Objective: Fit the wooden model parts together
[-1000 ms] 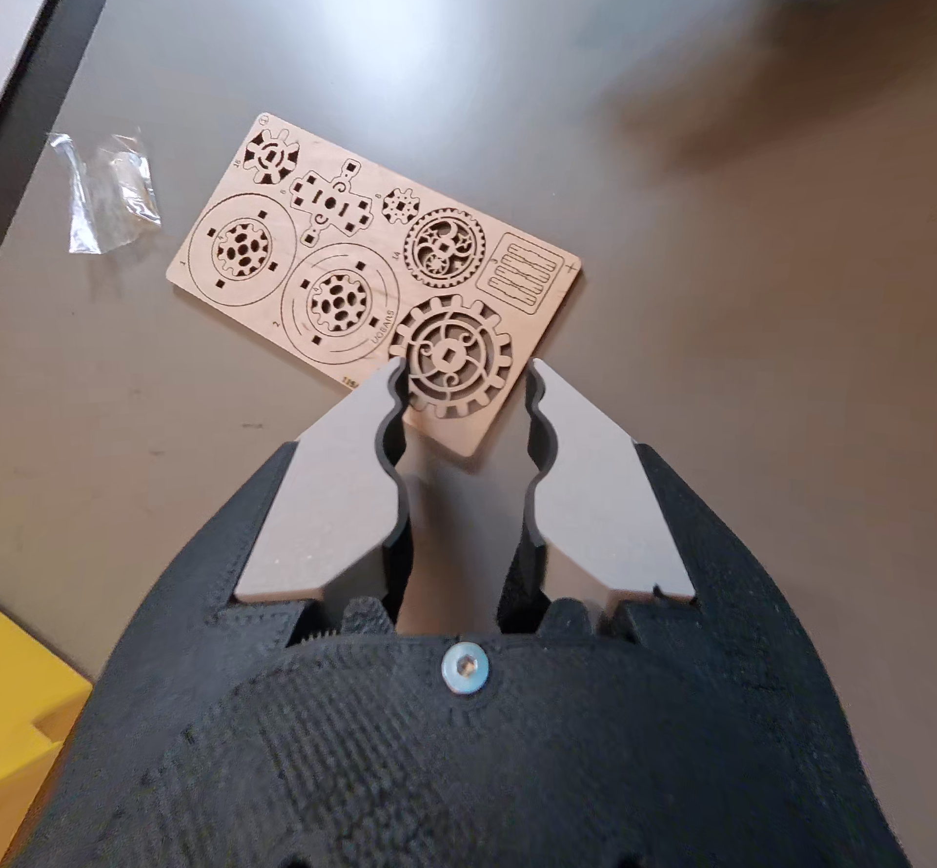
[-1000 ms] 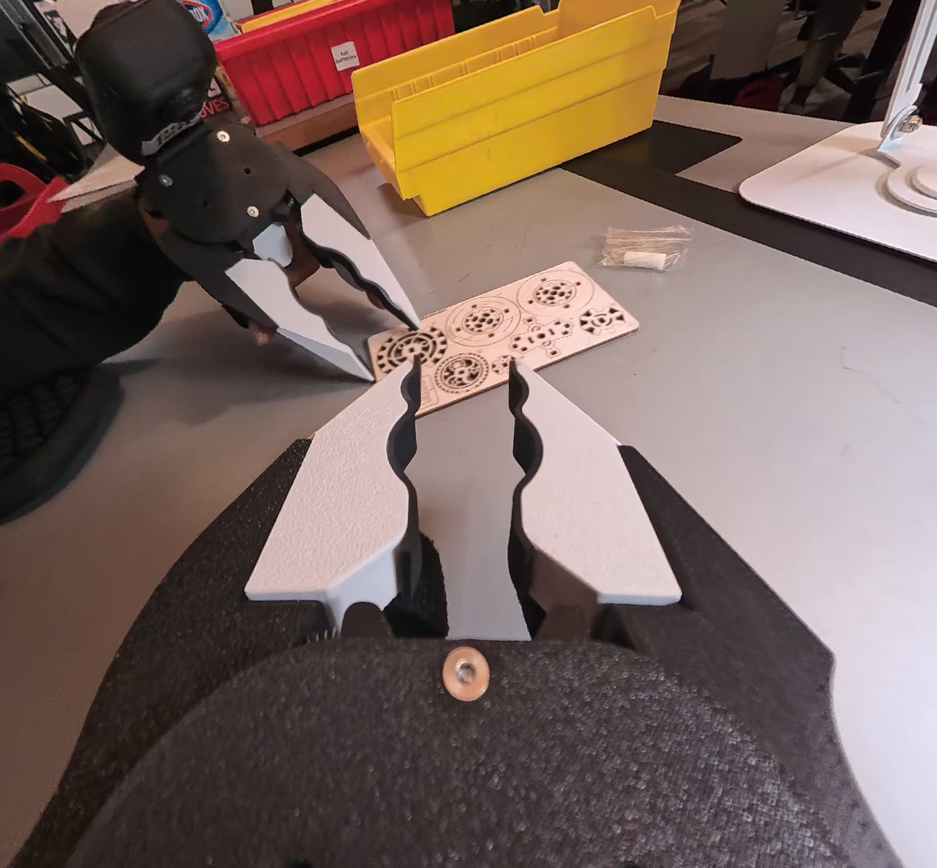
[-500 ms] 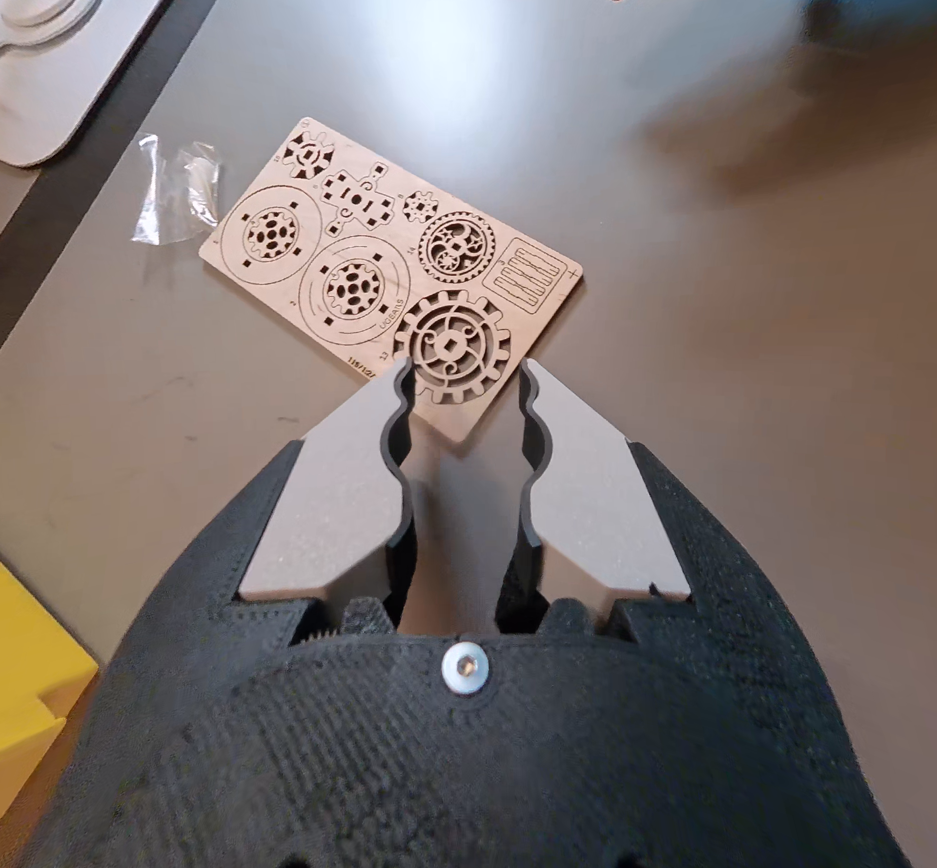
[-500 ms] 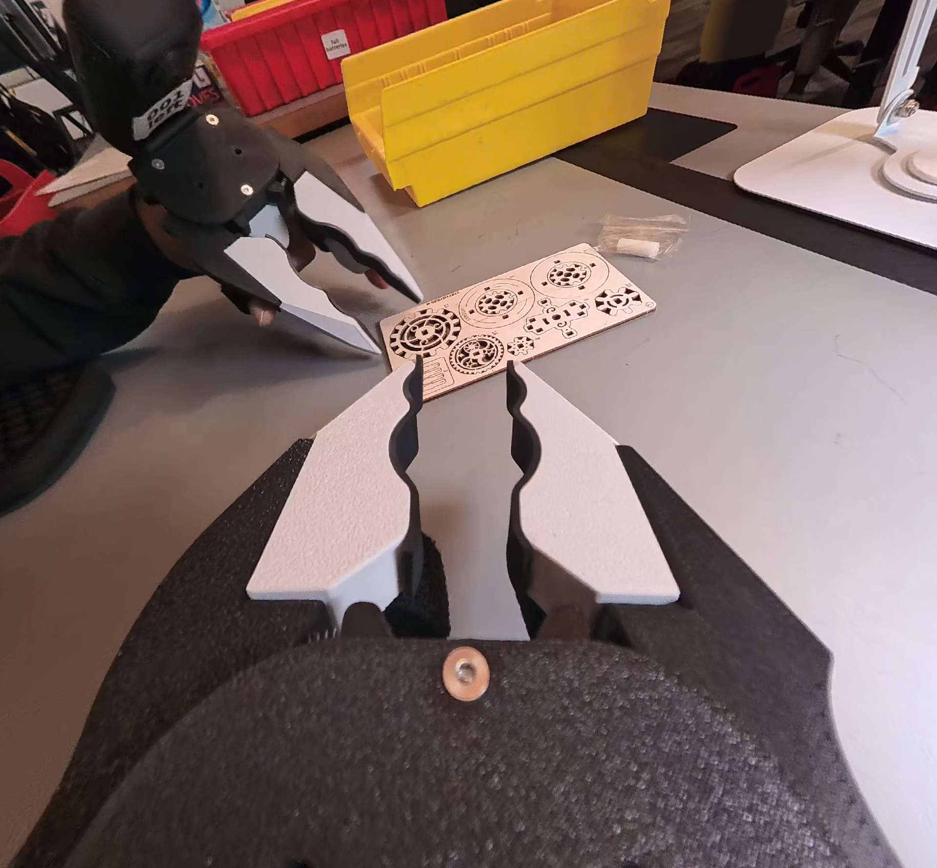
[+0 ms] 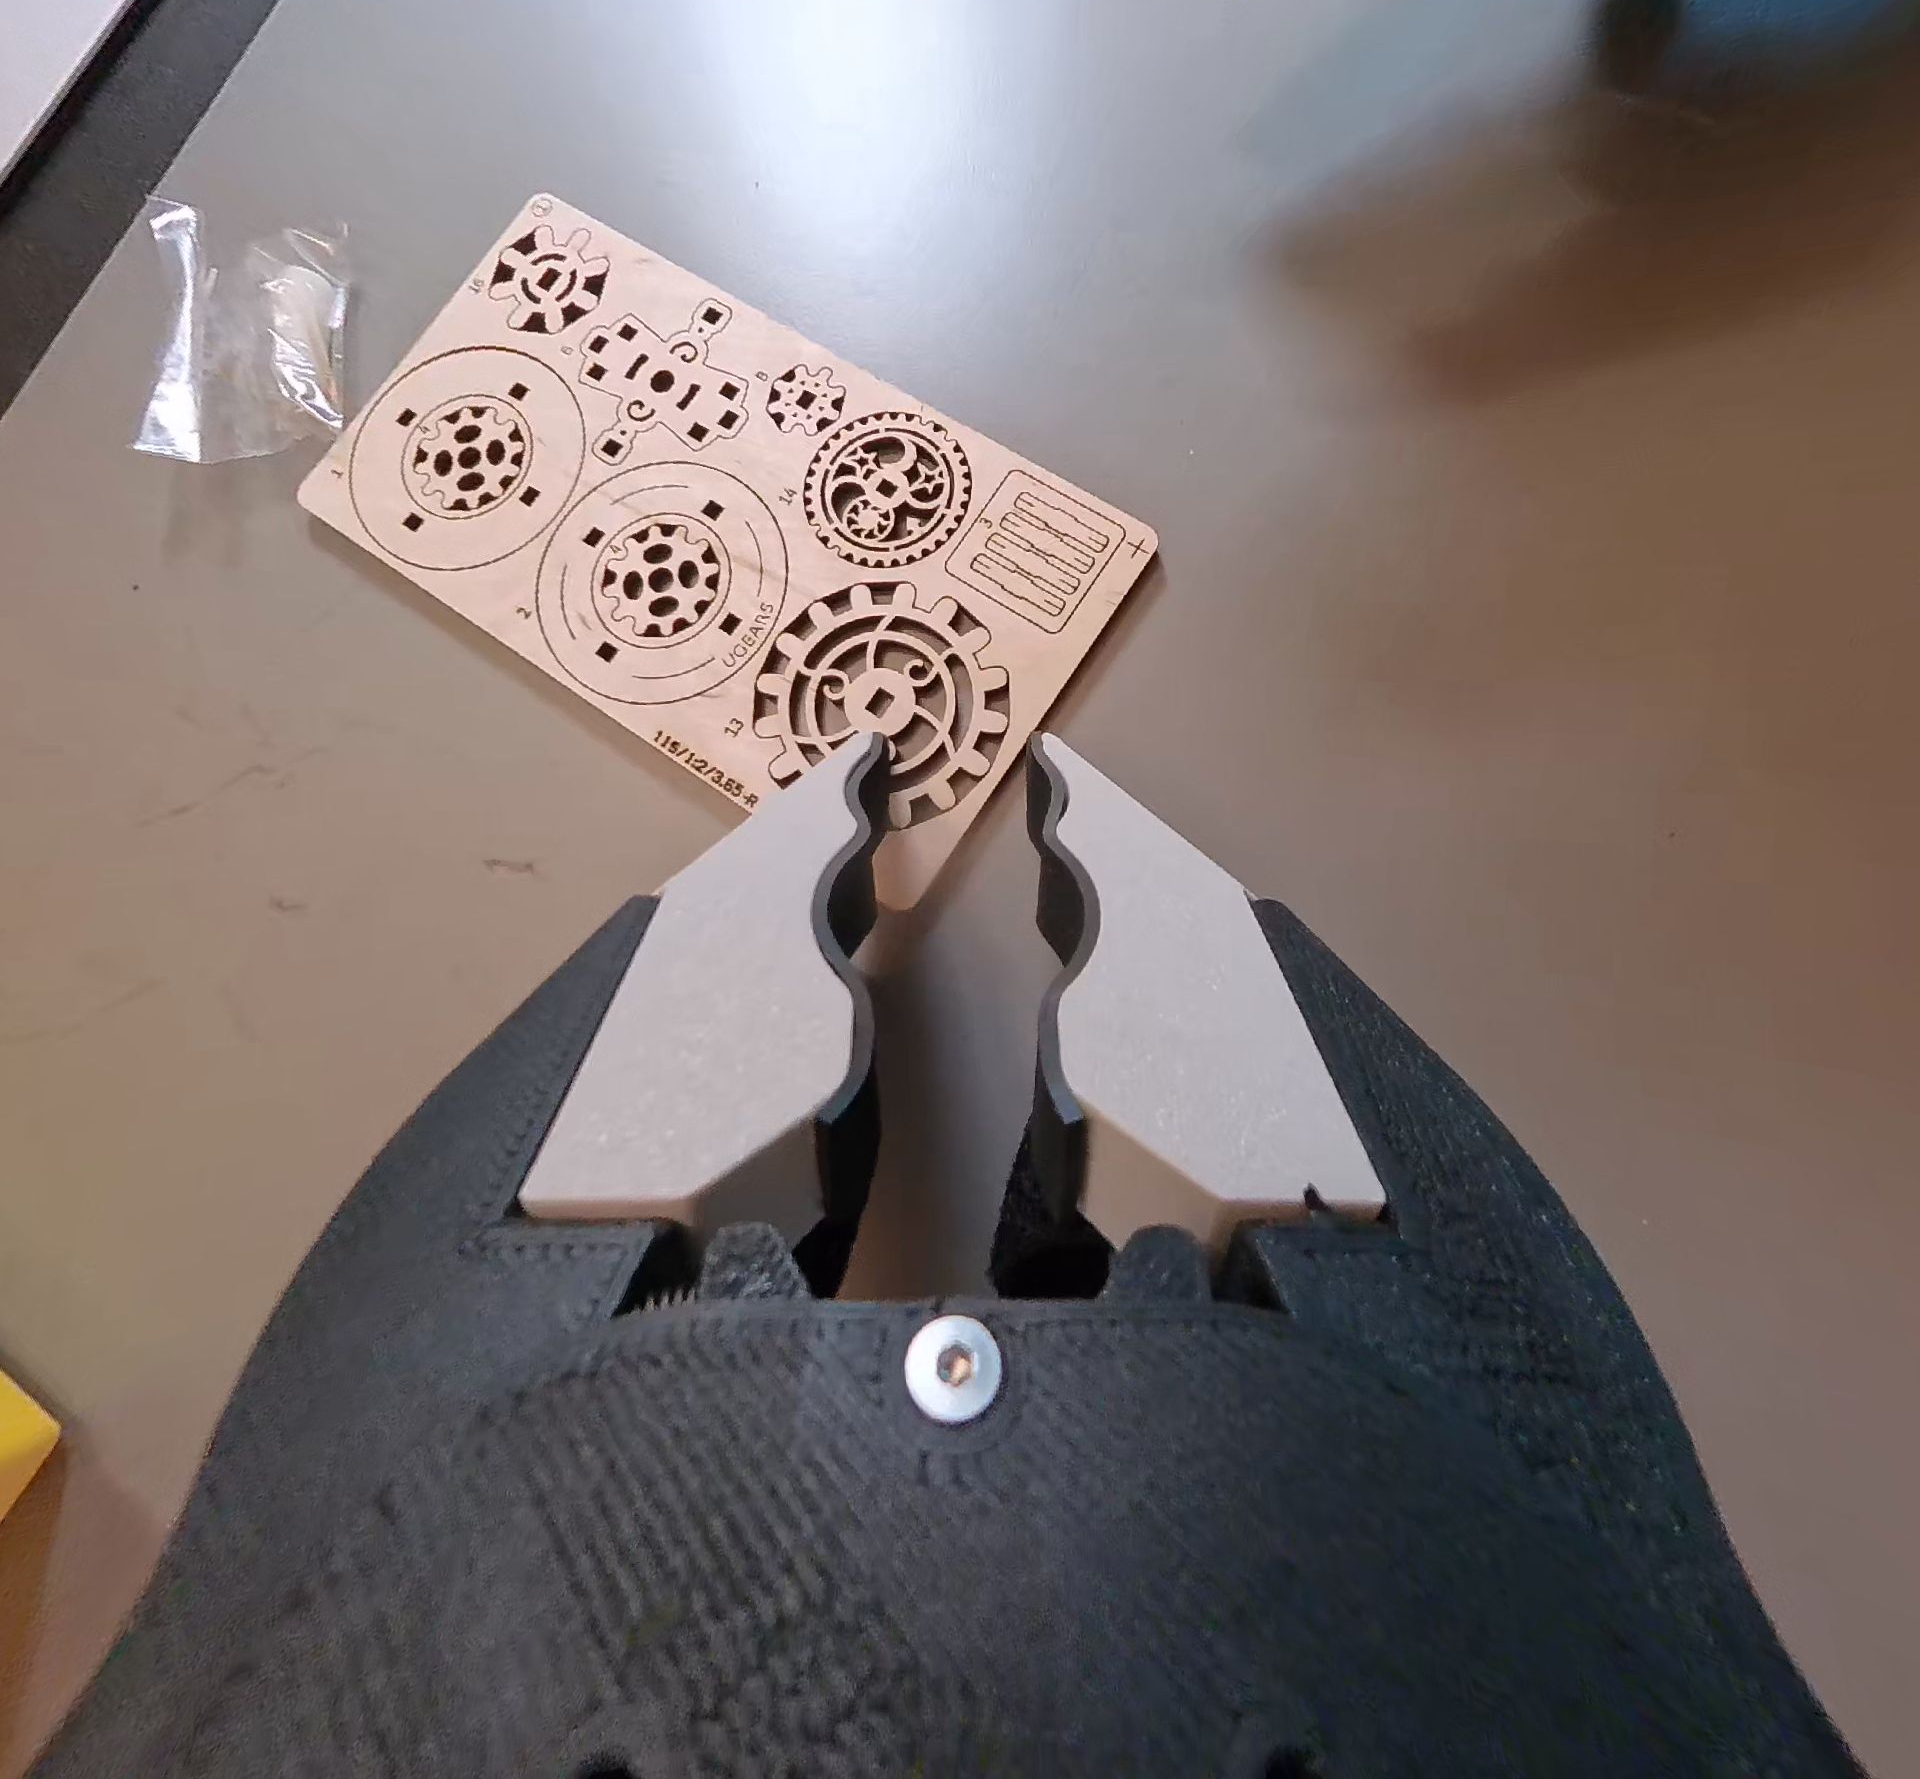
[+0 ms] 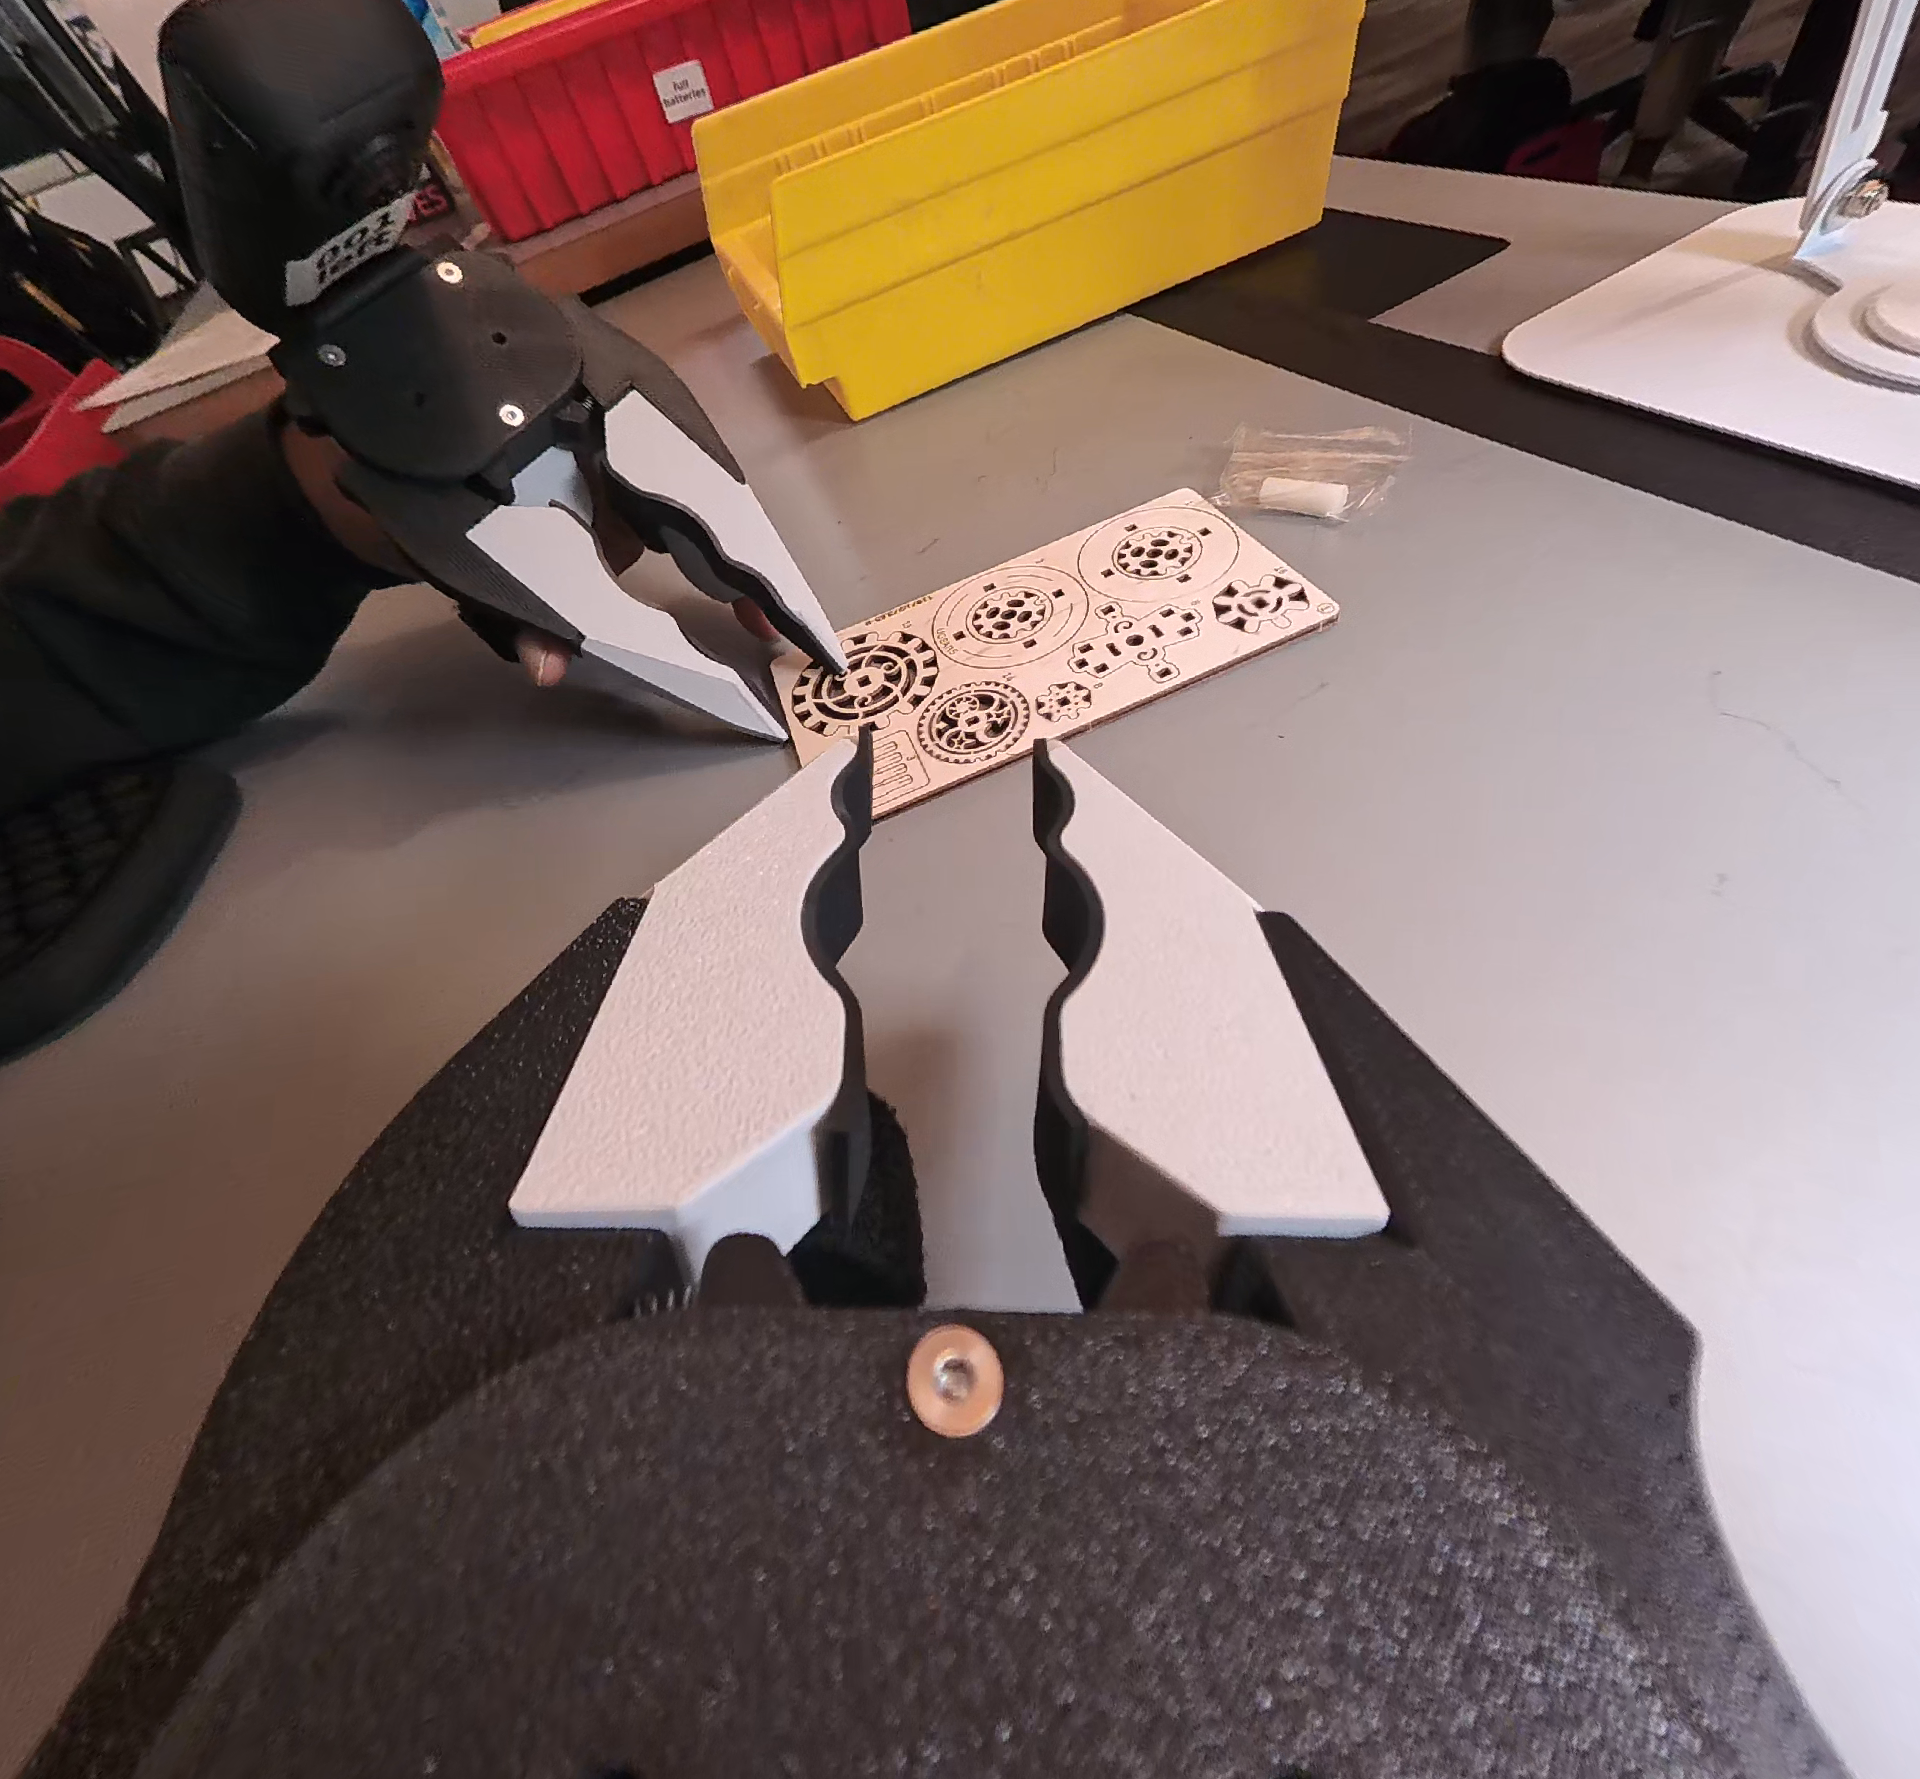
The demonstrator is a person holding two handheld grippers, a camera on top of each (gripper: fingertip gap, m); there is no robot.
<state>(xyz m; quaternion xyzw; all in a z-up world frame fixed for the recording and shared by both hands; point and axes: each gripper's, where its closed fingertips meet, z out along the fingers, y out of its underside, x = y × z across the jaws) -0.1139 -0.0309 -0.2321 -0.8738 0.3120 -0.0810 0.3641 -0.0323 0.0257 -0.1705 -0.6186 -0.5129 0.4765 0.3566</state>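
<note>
Lying on a grey table [image 6: 1558, 898] near bins, the wooden sheet [image 5: 665, 524] faces two gaping hand-held grippers.

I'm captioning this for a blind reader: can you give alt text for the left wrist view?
An open left gripper points down at a flat wooden sheet of uncut gears on a grey table, one fingertip over the largest gear. A small clear bag lies beside the sheet.
</note>
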